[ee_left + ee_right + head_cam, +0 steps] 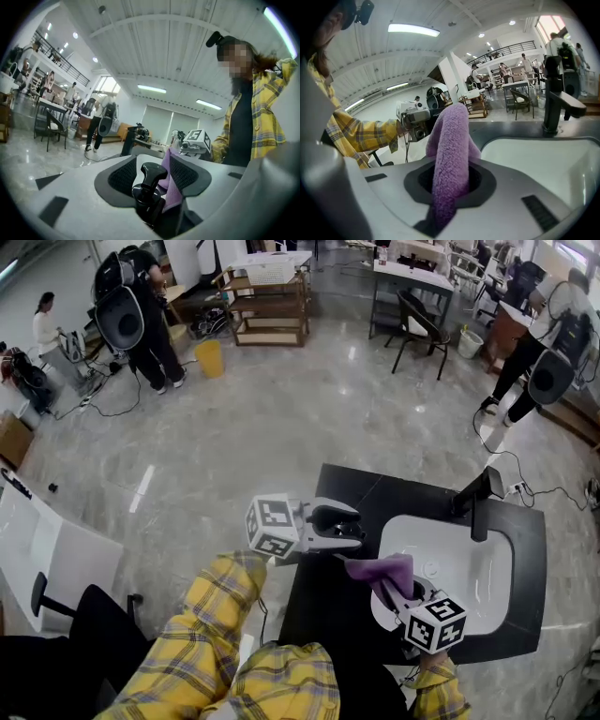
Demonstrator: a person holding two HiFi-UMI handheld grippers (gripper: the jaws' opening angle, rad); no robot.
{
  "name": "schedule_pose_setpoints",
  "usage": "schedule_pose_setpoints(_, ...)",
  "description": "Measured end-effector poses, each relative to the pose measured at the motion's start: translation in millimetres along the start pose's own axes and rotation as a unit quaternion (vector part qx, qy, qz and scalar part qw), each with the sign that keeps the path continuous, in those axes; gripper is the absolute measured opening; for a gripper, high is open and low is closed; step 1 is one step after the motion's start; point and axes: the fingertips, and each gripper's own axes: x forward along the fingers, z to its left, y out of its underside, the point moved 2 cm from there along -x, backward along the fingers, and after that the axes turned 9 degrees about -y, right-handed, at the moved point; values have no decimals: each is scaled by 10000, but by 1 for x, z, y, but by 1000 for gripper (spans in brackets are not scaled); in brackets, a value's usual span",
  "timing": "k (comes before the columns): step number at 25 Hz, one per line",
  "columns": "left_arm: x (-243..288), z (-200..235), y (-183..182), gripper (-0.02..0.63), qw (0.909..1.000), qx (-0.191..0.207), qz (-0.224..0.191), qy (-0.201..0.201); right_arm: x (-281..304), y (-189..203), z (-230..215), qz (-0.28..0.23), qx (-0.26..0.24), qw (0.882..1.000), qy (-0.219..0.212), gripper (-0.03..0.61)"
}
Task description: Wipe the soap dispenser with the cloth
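The black soap dispenser (149,185) stands pump-up between the jaws of the left tool (323,526), which clamps its body and carries it at the near-left edge of the dark surface (375,493), beside the white sink (473,568). The purple cloth (449,154), pinched in the closed right tool (451,185), reaches up beside the pump and appears to touch its side.

To wipe well, hold the bottle steady and press the cloth flat on the body. Drag it round and downward, then turn the bottle to reach the far face.

The left jaws hide the bottle's lower body. No view shows any dirt on it.
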Motion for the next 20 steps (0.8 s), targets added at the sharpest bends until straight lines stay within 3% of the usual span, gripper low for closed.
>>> schedule_pose_setpoints(6, -16, -7, -20, 215, 9970, 84, -543, -548, 11, -18, 6, 38, -497, 9980, -396, 37)
schedule_pose_setpoints(11, -23, -10, -26, 215, 9889, 34, -790, -1258, 20, -36, 9, 55, -1008, 9934, -550, 37)
schedule_pose_setpoints(14, -27, -7, -23, 215, 9796, -79, -873, -1806, 26, -44, 6, 79, -1271, 9904, -543, 37)
schedule_pose_setpoints(20, -32, -1, -13, 215, 9521, -447, -991, -2858, 40, -50, 3, 283, -1814, 9819, -474, 37)
